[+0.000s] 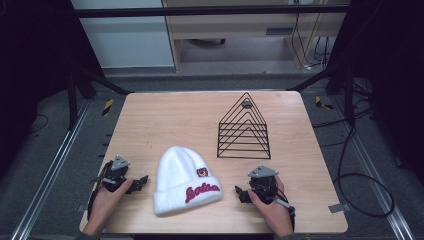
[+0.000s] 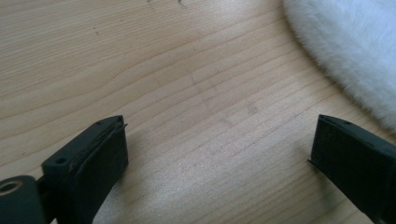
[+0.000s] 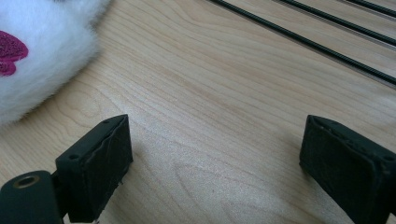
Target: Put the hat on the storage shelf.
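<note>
The left tool (image 1: pixel 141 181) rests on the wooden counter (image 1: pixel 190 120), jaws spread, grasping nothing; just beside it lies a white beanie (image 1: pixel 183 179) with red lettering; the right tool (image 1: pixel 240 192) rests near it, likewise spread and empty; behind stands a black wire rack (image 1: pixel 244 127).

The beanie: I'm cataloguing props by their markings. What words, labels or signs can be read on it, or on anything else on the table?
Red script word on the cuff of the white beanie: too small and blurred to read for certain.
Small brown patch above the script: a picture, no legible text.
Black wire rack: no text.
Wooden table: no text.
</note>
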The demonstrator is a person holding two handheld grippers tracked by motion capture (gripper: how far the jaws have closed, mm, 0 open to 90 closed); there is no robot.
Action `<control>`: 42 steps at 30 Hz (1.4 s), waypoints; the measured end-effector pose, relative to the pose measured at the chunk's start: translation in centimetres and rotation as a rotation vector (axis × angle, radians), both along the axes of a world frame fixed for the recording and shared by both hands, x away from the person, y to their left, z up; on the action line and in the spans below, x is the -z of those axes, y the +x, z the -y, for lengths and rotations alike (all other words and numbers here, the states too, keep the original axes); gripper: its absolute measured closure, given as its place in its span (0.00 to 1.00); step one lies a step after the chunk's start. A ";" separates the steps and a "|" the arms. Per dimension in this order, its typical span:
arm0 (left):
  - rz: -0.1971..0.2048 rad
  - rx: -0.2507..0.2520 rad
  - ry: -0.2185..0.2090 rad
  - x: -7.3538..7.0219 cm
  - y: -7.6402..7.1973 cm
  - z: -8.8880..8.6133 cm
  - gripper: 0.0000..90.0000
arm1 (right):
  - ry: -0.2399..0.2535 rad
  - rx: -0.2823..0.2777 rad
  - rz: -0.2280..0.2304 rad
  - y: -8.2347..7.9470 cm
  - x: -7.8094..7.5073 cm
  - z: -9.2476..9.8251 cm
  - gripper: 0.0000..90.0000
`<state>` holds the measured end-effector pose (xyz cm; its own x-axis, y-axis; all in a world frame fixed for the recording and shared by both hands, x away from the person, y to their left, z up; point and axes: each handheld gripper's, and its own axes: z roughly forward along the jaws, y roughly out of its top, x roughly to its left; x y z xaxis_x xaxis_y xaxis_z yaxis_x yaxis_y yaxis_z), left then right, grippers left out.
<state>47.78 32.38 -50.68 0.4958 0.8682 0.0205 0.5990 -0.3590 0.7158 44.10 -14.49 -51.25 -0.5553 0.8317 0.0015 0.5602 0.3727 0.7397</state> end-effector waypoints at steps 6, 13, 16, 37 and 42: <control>-0.001 0.039 0.014 -1.7 0.7 0.9 0.07 | 0.000 0.000 0.000 0.0 0.0 0.0 0.10; -0.023 0.082 0.000 -3.7 2.1 1.9 0.09 | 0.000 0.000 0.000 0.0 0.0 0.0 0.10; -0.035 0.132 0.029 -5.4 3.0 3.4 0.10 | 0.000 0.000 0.000 0.0 0.0 0.0 0.10; -0.142 0.238 0.112 -5.4 9.6 10.5 0.29 | 0.000 0.000 0.001 0.0 0.0 0.0 0.11; -0.156 0.241 0.139 -4.9 9.9 10.4 0.36 | -0.002 -0.003 0.002 0.0 0.0 0.0 0.10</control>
